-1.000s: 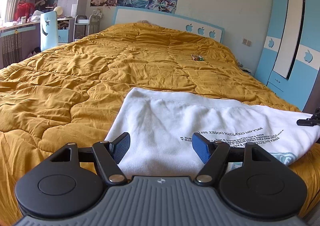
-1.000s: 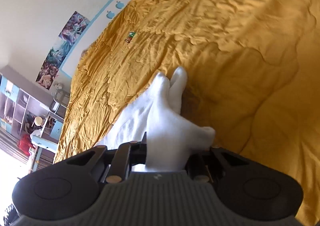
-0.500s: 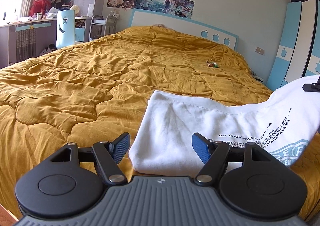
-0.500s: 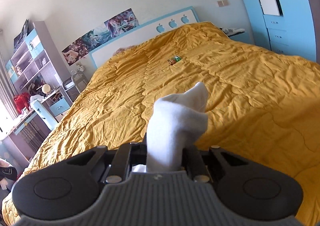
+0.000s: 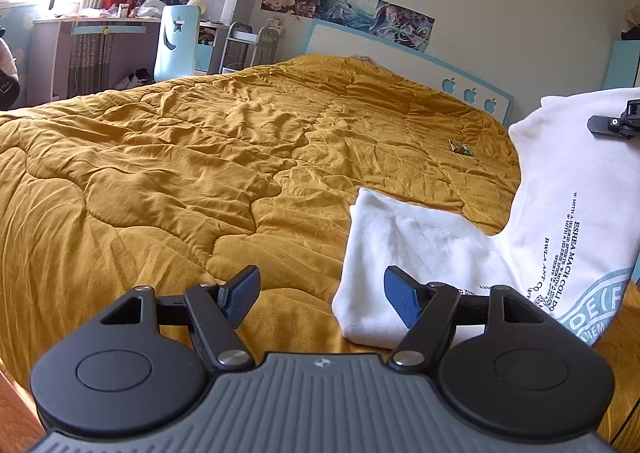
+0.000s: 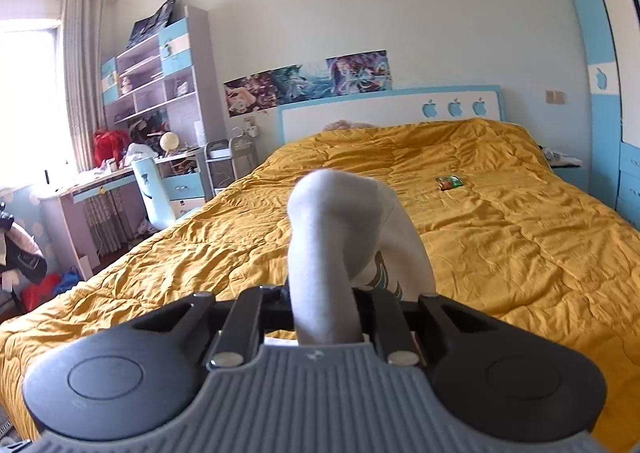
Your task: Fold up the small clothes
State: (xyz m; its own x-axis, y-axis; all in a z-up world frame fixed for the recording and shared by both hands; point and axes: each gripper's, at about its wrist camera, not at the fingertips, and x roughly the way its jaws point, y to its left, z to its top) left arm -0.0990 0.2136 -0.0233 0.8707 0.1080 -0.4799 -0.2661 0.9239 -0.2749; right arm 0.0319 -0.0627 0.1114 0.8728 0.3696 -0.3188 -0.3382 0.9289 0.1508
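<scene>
The bed (image 5: 168, 189) filled most of the room, covered edge to edge by a mustard-yellow quilt (image 6: 520, 253). On its near right portion lay the white T-shirt (image 5: 416, 253) — one part flat on the quilt, the other part, bearing printed text and a teal emblem, raised well clear of the surface.

The right gripper (image 6: 324, 309) had its jaws closed on a bunched fold of that shirt; the cloth stood up in a thick roll between them and draped away toward the bed. The left gripper (image 5: 320, 293) hung low over the near edge, jaws wide apart and holding nothing, with the flat corner of the shirt just beside its right finger.

A small green-and-red wrapper (image 6: 450, 181) lay on the quilt, well apart from the shirt.

Risks, judged from this position:
- The flat part was unpinned. Further lifting would probably drag the whole shirt across the quilt instead of creasing it.
- The grip was on a thick bunch — layers could slip out unevenly and skew the fold line.
- The soft, rumpled quilt could wrinkle the lower layer.
</scene>
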